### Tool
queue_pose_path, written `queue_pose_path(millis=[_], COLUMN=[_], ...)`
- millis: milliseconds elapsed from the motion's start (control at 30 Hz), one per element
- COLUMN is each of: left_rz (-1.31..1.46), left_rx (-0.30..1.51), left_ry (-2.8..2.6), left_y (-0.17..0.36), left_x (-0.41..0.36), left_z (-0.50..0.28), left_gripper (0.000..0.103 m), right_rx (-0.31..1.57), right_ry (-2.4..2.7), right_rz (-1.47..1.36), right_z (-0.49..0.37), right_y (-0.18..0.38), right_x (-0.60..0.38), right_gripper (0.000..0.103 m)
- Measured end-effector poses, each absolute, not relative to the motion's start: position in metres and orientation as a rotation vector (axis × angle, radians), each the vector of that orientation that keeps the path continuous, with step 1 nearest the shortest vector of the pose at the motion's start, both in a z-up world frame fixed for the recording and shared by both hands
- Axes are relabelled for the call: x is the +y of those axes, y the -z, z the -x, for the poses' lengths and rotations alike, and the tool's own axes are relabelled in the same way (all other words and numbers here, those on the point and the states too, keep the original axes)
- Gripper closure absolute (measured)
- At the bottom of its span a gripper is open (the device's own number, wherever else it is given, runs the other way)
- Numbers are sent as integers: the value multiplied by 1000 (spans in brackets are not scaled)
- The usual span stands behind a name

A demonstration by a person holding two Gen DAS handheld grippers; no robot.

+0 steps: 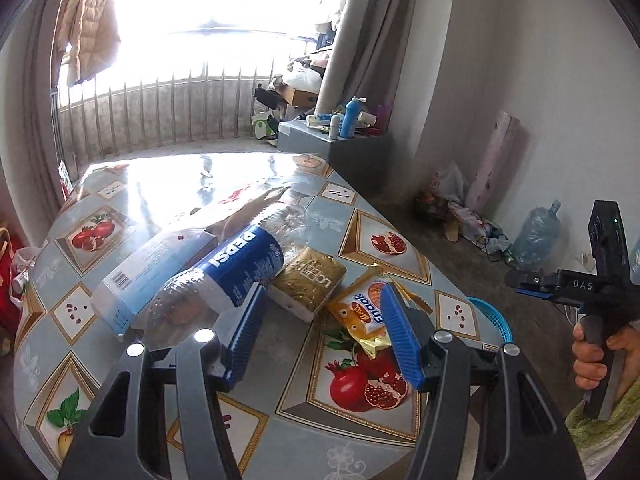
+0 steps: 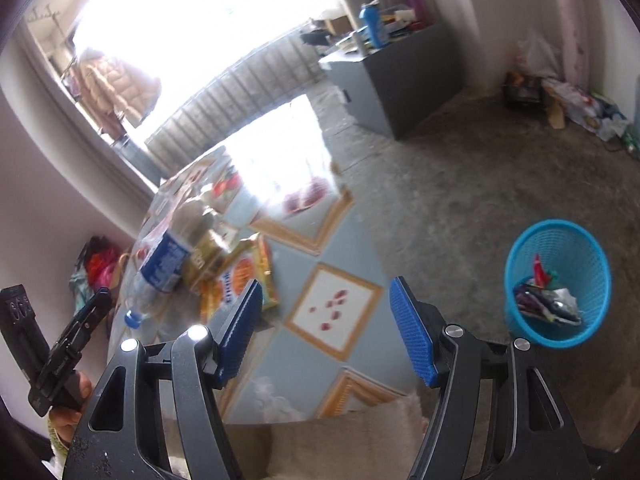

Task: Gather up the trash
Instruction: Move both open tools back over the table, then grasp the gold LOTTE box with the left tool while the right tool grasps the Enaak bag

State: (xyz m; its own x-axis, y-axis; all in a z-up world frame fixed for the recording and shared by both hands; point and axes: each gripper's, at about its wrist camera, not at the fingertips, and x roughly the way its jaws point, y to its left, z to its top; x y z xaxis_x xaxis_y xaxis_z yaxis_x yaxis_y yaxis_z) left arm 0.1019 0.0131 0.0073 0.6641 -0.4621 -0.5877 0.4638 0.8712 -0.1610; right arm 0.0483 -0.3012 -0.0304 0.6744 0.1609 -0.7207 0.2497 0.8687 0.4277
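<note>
A table [image 1: 304, 432] covered in a glossy cloth printed with pomegranates fills the foreground of the left wrist view, with a bright window and railing behind it. A small heap of trash lies on the table near its right edge. The biggest piece is a crushed clear plastic bottle [image 1: 236, 272] with a blue label, lying on its side and resting on a pale flat box [image 1: 148, 276]. Touching the bottle on its right is a gold packet [image 1: 308, 284], and just beside that lies an orange and yellow snack wrapper [image 1: 360, 312]. On the grey floor to the right of the table stands a blue mesh bin [image 2: 556, 280], upright, with crumpled wrappers already inside. The left tongs [image 1: 320, 332] hover low over the table with the two blue pads wide apart and nothing between them; the left pad sits just beside the bottle and the right pad overlaps the snack wrapper. The right tongs [image 2: 324, 328] are also spread wide and hold nothing, above the table's edge, between the heap and the bin.
</note>
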Motion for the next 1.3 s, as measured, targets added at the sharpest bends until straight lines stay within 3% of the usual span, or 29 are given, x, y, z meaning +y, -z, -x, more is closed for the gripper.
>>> queue_pose_path(millis=[200, 433, 533, 867, 1000, 1300], left_rz=[20, -7, -51, -205, -255, -228], left_rx=[672, 720, 755, 864, 856, 903], left_ry=[565, 580, 559, 497, 467, 525], left_y=[1, 18, 29, 57, 62, 62], left_x=[13, -24, -38, -80, -87, -97], left_z=[-113, -161, -182, -217, -212, -193], left_gripper=[45, 64, 67, 67, 67, 67], right_rx=[883, 927, 939, 995, 1012, 1004], right_ry=[5, -12, -26, -76, -105, -160], right_rz=[-500, -492, -480, -501, -527, -583], right_z=[-67, -85, -95, -115, -114, -99], right_y=[34, 42, 47, 71, 77, 77], right_x=[-267, -249, -243, -242, -244, -252], right_gripper=[44, 54, 59, 74, 88, 93])
